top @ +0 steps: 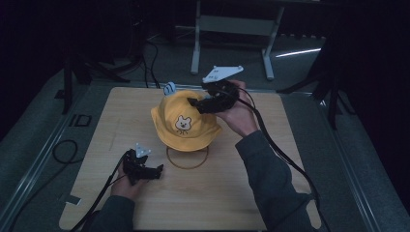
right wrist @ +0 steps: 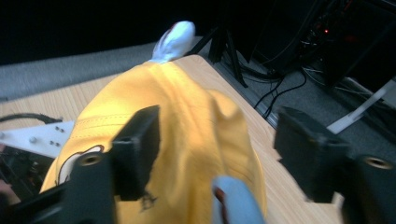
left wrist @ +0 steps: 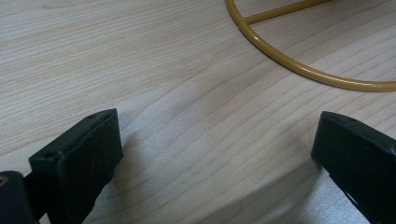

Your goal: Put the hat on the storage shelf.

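Yellow hat (top: 186,121) sits between the right tongs' (right wrist: 217,154) spread jaws.

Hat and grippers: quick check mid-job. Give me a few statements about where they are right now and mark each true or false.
1. The yellow hat sits raised over a wire ring on the table. True.
2. The right gripper is at the hat's crown. True.
3. The left gripper is shut on the ring. False: it is open above bare wood, with the ring ahead of it.
4. The hat is plain, with no picture. False: a small bear face shows on its front.
5. The right gripper is shut on the hat. False: its jaws stand apart, fabric between them.
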